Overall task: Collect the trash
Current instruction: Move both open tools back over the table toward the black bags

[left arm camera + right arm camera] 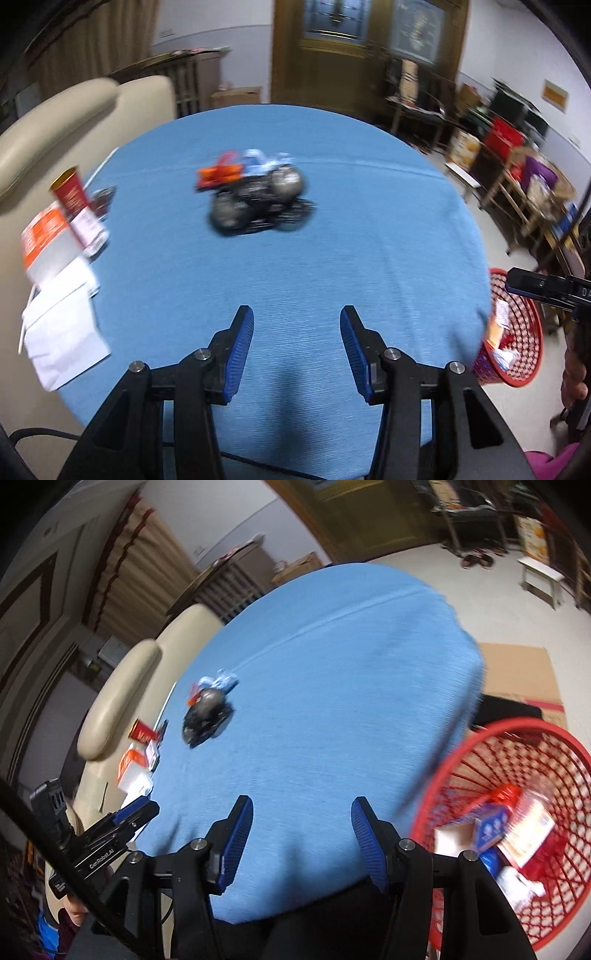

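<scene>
Left wrist view: the left gripper (297,347) was held over the near edge of the blue-covered table (369,236), its jaws apart with nothing between them; a blurred toy truck (255,197) was seen near the middle of the tabletop; a red tube (79,206), an orange-and-white box (46,242) and white paper (62,332) were gathered at the left edge; a red mesh basket (517,332) with scraps inside was seen on the floor just off the right edge, the other gripper (546,288) above it.

Right wrist view: the right gripper (303,834) was held over the near edge of the table (332,664), its jaws apart and empty; the red basket (517,812) was seen beside the right edge, boxes and wrappers (495,830) lying in it; the truck (207,712) and the left-edge clutter (136,764) were seen beyond; the left gripper (136,810) was visible low at the left.
</scene>
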Available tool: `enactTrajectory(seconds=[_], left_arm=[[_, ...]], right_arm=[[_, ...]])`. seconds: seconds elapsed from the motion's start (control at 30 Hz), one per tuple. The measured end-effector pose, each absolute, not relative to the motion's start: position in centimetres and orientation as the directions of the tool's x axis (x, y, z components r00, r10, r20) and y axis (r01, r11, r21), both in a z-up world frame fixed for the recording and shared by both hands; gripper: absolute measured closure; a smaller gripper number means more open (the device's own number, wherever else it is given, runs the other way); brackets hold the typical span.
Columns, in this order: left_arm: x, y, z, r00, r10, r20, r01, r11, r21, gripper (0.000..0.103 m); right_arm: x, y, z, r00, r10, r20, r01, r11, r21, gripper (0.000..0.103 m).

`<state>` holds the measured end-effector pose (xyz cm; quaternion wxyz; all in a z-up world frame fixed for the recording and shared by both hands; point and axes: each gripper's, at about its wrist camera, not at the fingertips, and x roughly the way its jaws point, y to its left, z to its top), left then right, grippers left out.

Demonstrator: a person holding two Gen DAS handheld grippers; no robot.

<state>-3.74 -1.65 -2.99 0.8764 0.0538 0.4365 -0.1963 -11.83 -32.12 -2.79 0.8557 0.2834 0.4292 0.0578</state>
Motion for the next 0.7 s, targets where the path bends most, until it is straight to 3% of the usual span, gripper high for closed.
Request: enactTrajectory(seconds=[0.2, 0.7], left_arm=[[-3.3, 2.1, -3.6, 0.558, -0.271, -0.785, 0.319, 0.943, -0.098, 0.053], [-2.4, 5.8, -5.1, 0.577, -0.114, -0.809, 0.197, 0.98, 0.002, 0.053]], right_arm=[[-8.5, -27.7, -2.1, 0.595, 0.382, -0.708, 0.064, 0.855, 0.515, 0.043], [-3.1, -19.9, -1.1, 0.533, 0.43, -0.729, -0.073, 0.881, 0.467, 0.043]])
